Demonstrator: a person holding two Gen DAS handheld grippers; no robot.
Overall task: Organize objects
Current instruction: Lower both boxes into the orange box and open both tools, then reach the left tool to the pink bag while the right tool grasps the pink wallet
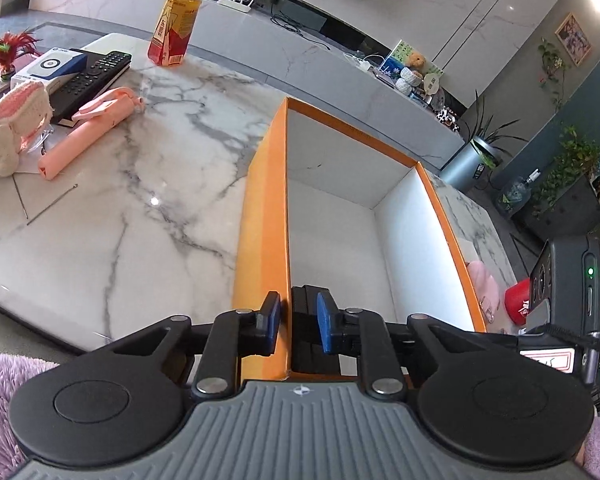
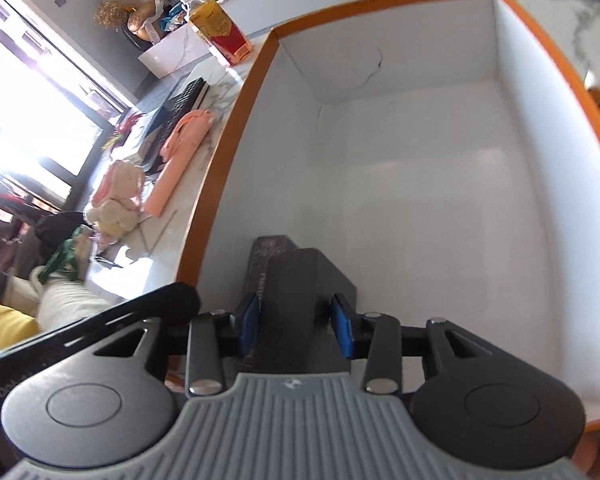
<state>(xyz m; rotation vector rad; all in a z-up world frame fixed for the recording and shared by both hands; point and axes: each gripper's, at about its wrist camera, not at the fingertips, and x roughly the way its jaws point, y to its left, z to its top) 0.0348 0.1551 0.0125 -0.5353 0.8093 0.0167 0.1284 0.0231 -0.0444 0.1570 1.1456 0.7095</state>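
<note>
While the pink tube lies left on the marble worktop, the left gripper clamps the orange box wall, and the right gripper grips a dark block inside it.

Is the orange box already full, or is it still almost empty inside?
Almost empty. The orange box shows bare white walls and floor; only the black object is inside, clamped by the right gripper. The left gripper pinches the wall.
</note>
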